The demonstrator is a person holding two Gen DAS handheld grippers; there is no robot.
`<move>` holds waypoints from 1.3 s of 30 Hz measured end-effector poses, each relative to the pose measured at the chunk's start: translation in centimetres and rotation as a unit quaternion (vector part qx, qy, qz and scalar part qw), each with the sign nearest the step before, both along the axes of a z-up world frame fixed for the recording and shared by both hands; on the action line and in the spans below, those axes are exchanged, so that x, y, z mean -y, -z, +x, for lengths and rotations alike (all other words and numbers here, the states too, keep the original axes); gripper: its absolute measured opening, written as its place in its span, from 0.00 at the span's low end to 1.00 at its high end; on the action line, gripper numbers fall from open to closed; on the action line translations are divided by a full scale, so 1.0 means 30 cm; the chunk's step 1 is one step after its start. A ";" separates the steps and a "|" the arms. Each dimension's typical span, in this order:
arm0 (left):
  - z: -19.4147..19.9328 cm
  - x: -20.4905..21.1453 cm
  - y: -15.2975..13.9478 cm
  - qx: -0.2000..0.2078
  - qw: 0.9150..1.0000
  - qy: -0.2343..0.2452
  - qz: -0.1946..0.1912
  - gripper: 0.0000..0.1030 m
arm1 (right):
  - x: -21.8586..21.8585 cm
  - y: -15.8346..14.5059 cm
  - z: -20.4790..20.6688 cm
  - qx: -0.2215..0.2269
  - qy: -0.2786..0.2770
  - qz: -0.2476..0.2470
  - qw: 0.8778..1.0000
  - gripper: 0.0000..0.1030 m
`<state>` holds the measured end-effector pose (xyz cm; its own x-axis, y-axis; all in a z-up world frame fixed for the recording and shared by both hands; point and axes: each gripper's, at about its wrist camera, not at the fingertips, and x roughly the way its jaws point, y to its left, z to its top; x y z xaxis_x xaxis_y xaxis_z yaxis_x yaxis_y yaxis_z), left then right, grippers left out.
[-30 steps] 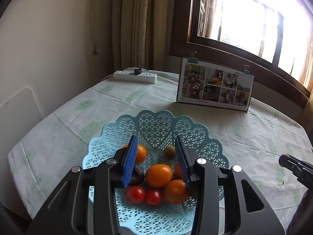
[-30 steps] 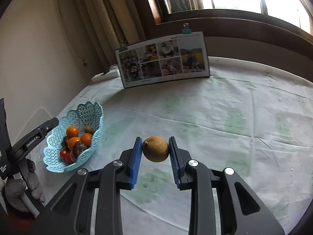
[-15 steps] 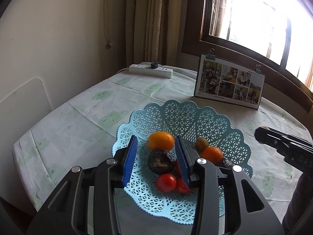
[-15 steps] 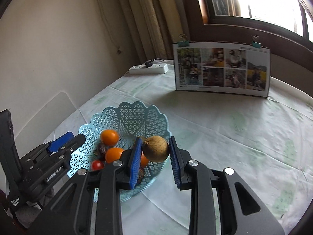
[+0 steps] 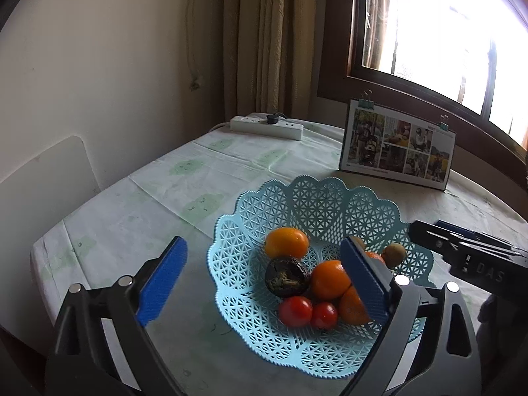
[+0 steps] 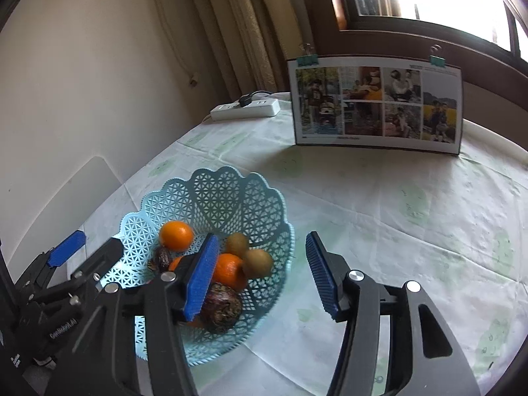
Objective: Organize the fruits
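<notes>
On the round table with its pale green-patterned white cloth [image 6: 379,204], I see the light blue openwork plastic basket [image 6: 211,198] sitting near the wall-side edge. It holds oranges [image 5: 286,242], two red tomatoes [image 5: 295,311], a dark wrinkled fruit [image 5: 286,277] and two brown kiwis [image 6: 257,262], the nearer one lying with its long axis roughly level, pointing left to right. My left gripper [image 5: 264,280] hangs spread wide and empty over the basket's near side. My right gripper [image 6: 260,277] is likewise released, straddling the basket's right rim. From the left wrist view I read "DAS" on the right gripper's body. Behind stand a clipped photo collage card [image 6: 376,102] and a white power strip [image 6: 246,109].
</notes>
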<state>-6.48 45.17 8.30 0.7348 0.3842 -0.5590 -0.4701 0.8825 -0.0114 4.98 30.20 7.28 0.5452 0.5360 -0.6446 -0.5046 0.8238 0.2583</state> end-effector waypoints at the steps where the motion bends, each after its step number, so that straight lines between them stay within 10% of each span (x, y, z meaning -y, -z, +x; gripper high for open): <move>1: -0.003 0.001 -0.002 0.001 1.000 -0.005 0.005 0.93 | 0.011 0.003 0.000 -0.003 0.001 0.000 1.000 0.54; 13: -0.044 0.050 0.000 -0.009 0.999 -0.015 0.033 0.97 | 0.100 0.027 -0.113 0.021 -0.017 -0.023 0.999 0.78; 39: -0.121 0.122 0.005 -0.038 0.993 -0.069 0.089 0.97 | 0.051 -0.008 -0.295 0.122 -0.071 -0.059 0.988 0.95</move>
<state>-10.12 41.52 8.14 0.6262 0.5763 -0.5251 -0.5799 0.7945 0.1803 -3.88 28.67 7.52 0.6162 0.5475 -0.5661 -0.6527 0.7573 0.0218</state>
